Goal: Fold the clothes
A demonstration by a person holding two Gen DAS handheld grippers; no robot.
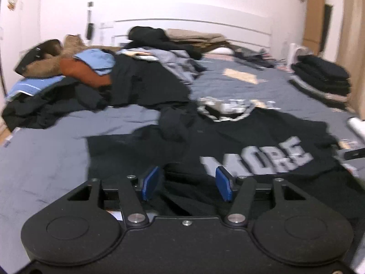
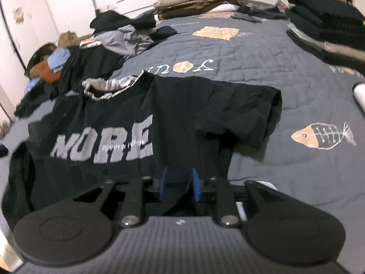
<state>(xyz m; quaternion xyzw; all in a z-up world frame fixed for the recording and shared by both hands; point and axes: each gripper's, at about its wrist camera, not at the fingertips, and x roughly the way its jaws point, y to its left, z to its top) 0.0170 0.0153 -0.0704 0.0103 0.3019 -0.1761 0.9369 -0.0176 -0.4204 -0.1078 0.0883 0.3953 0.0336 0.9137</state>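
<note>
A black T-shirt [image 1: 251, 137] with a grey "MORE" print and a grey collar lies face up on the bed. In the right wrist view the T-shirt [image 2: 182, 105] has one sleeve spread out to the right. My left gripper [image 1: 187, 178] stands open over the shirt's lower edge, its blue pads [image 1: 150, 182] wide apart above the black cloth. Lower on the same hem is my right gripper [image 2: 179, 180], its blue pads [image 2: 196, 183] a small way apart. A fold of black cloth lies in the gap, and the pads do not visibly press on it.
The bed has a grey-blue quilt [image 2: 273, 68] with fish drawings. A loose pile of clothes [image 1: 136, 77] fills the far left. Folded dark clothes [image 1: 324, 75] are stacked at the far right. A white headboard [image 1: 205, 25] and folded tan items stand behind.
</note>
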